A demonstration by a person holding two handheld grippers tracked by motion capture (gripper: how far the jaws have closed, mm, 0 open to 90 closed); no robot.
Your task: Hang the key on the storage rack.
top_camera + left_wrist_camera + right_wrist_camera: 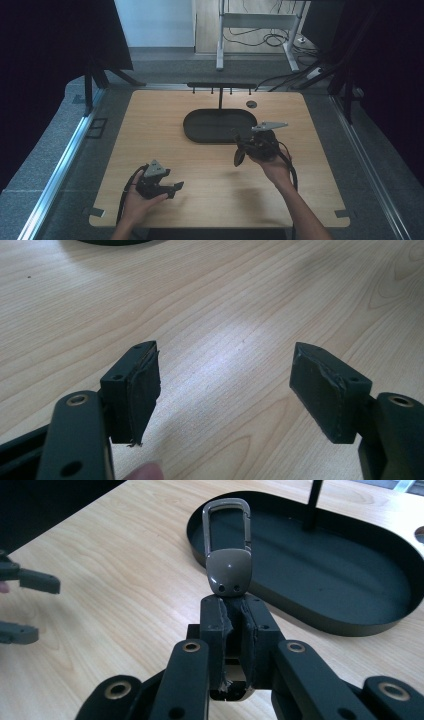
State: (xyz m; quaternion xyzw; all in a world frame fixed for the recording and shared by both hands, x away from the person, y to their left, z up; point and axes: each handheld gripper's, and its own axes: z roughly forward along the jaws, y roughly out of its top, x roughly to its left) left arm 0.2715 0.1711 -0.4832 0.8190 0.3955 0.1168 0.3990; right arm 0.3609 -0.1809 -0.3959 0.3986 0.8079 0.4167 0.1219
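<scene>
My right gripper (239, 606) is shut on a key ring: a grey-brown fob (229, 574) with a metal carabiner clip (226, 514) sticks up out of the closed pads. In the high view the right gripper (243, 148) hovers above the table just in front of the black oval tray (200, 131), with the fob (239, 159) hanging at its tip. My left gripper (225, 371) is open over bare wood with nothing between its pads. In the high view the left gripper (175, 187) sits near the table's front left.
A thin black post (220, 99) rises from the tray's back and carries a bar with several hooks (220, 85). A round hole (251, 104) lies in the tabletop behind the tray. The left gripper's jaws (27, 605) show at the left edge of the right gripper view.
</scene>
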